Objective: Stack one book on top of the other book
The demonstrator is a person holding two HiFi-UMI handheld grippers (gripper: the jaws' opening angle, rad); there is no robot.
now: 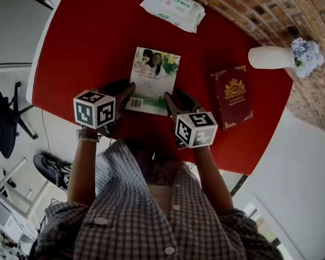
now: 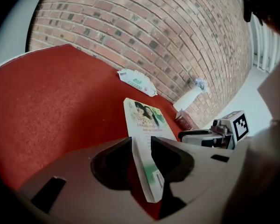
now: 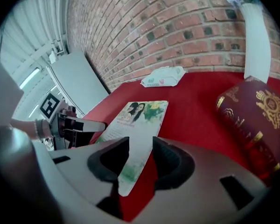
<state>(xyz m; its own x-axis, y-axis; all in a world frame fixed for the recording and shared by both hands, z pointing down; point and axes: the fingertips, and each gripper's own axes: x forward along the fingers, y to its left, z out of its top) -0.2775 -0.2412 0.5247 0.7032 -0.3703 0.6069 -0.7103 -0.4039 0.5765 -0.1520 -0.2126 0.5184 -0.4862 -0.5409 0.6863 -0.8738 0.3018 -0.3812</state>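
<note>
Nearest: L gripper (image 2: 141, 141) & R gripper (image 3: 141, 141), both spread wide and clamping nothing, each straddling a near corner of the photo-cover book (image 1: 154, 77). It lies on the red table (image 1: 81, 47), long axis pointing away from the person. Maroon book (image 1: 231, 96) lies to its right, closer to R gripper.

The jaws of the right gripper (image 3: 137, 155) are seen standing apart, with the near corner of a pale book (image 3: 142, 115) lying between them on the red table (image 3: 196, 97). 1 dark red book (image 3: 256, 115) is seen at right, and a wipes pack (image 3: 164, 76) beyond.
</note>
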